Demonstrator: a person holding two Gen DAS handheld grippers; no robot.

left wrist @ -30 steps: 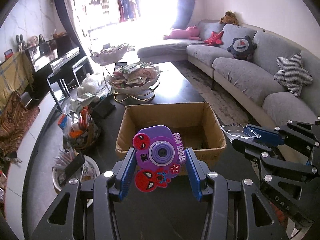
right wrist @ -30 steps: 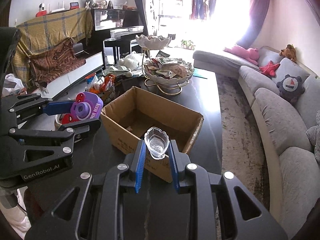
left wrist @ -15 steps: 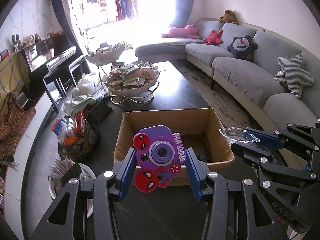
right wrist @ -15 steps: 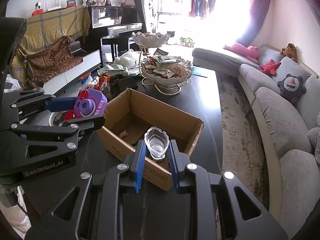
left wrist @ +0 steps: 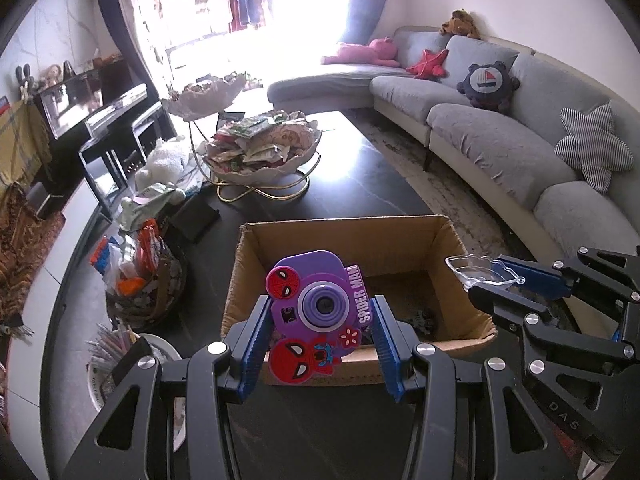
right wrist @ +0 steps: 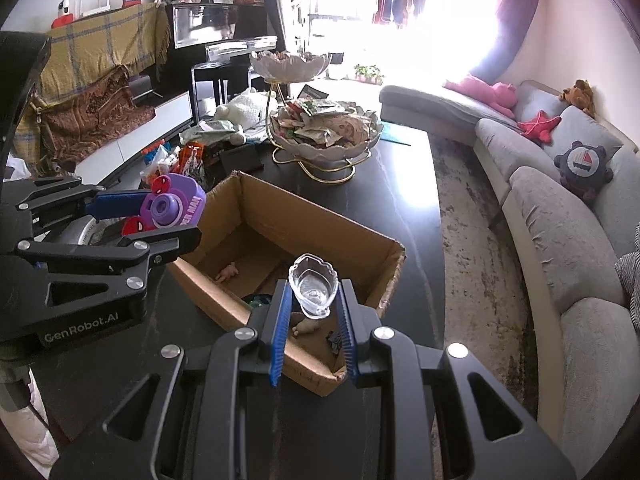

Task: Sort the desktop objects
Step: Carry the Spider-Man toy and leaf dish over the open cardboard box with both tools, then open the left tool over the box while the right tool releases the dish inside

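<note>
My left gripper point(left wrist: 320, 312) is shut on a purple toy camera point(left wrist: 316, 304) with red spider-mask badges, held over the near wall of an open cardboard box point(left wrist: 344, 232). In the right wrist view my right gripper point(right wrist: 314, 300) is shut on a small clear glass dish point(right wrist: 314, 286), above the near right corner of the cardboard box point(right wrist: 320, 224). The dish point(left wrist: 478, 272) also shows at the right of the left wrist view, and the toy camera point(right wrist: 172, 204) at the left of the right wrist view. Small toys lie on the box floor.
A two-tier white bowl stand point(left wrist: 260, 148) full of packets stands beyond the box on the dark table point(left wrist: 360, 184). A basket of snacks point(left wrist: 144, 280) and a round tin of pens point(left wrist: 116, 344) sit to the left. A grey sofa point(left wrist: 500, 144) runs along the right.
Both grippers have moved forward and slightly down toward the box with their objects still held. The box looks larger and nearer; the dish now hangs over its inside.
</note>
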